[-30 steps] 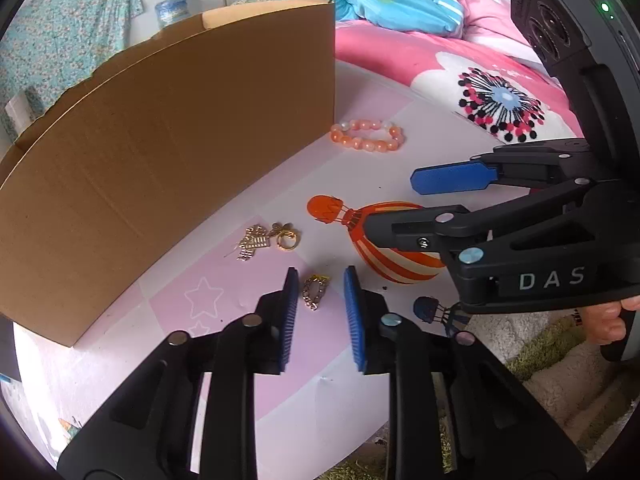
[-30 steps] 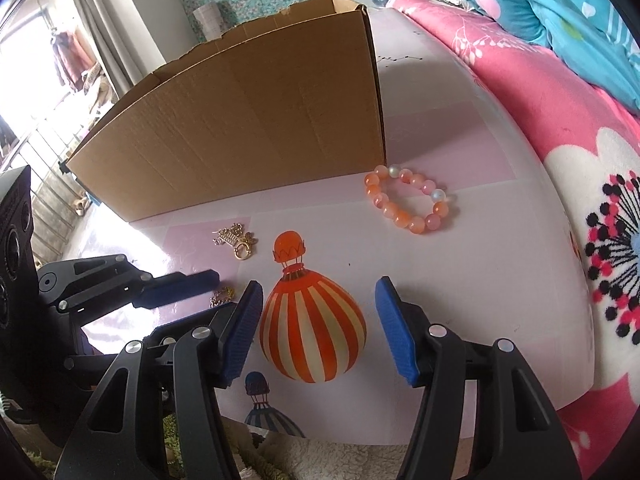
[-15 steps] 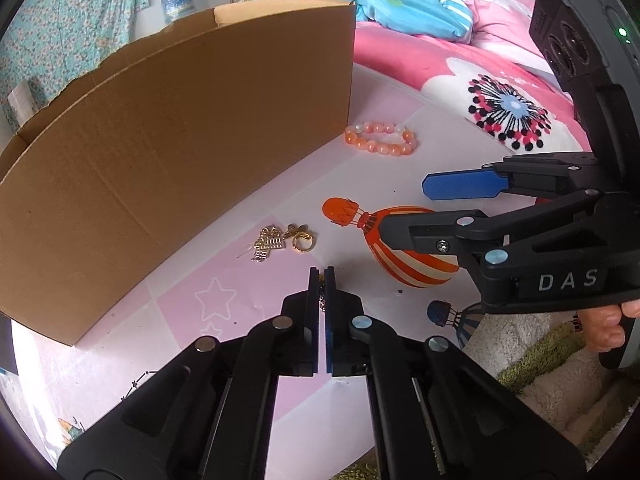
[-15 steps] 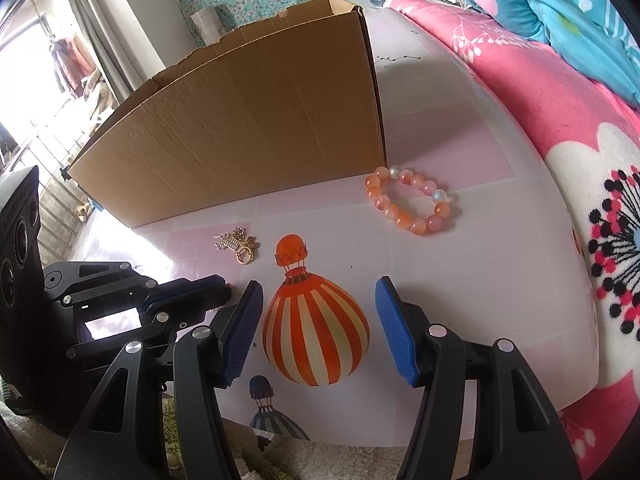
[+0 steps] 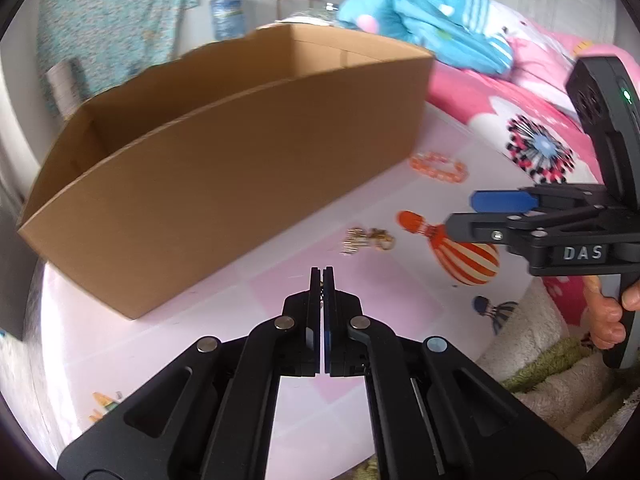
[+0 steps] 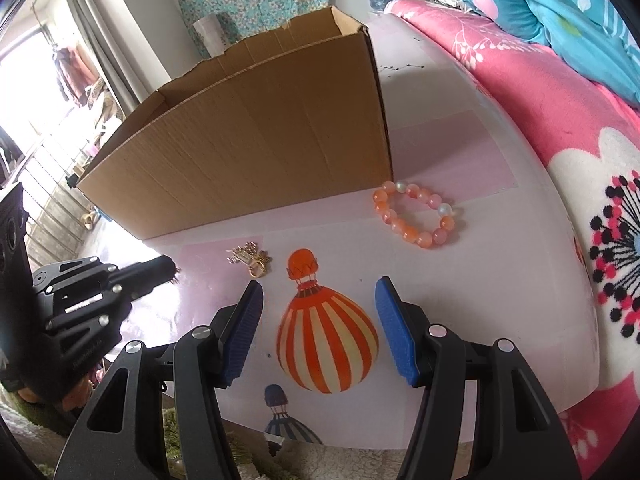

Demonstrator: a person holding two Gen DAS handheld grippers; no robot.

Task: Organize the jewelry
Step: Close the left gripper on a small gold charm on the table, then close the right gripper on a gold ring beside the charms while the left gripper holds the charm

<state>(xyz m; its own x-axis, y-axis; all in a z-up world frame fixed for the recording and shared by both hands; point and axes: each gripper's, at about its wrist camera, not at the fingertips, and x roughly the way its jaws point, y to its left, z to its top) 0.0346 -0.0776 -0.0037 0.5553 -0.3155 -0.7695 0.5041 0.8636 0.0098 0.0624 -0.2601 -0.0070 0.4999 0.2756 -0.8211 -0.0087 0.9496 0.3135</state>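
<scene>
The left hand-held gripper (image 5: 322,276) is pinched together on a small gold chain trinket (image 5: 321,294), only a sliver of which shows in the seam between its blue pads. The right wrist view shows what the left cannot: the trinket's end poking out beyond the closed tips (image 6: 175,273), lifted off the pale pink worktop (image 6: 460,280).

The right hand-held gripper (image 6: 318,322) hangs with its jaws apart and nothing between them, above an orange-and-white striped balloon printed on the worktop (image 6: 326,344). In the left wrist view a person's fingers (image 5: 608,320) wrap its handle at the right edge.

A second cluster of gold charms with a ring (image 6: 252,262) lies on the worktop just left of the balloon's top, near the front wall of a long open brown cardboard box (image 6: 248,148). A bracelet of orange and white beads (image 6: 416,216) lies by the box's right corner; it is sharp in the right wrist view but blurred in the left. Only the left wrist view looks over the rim into the box (image 5: 192,92), though its floor stays hidden. A pink floral bedspread (image 6: 560,120) runs along the right side.
</scene>
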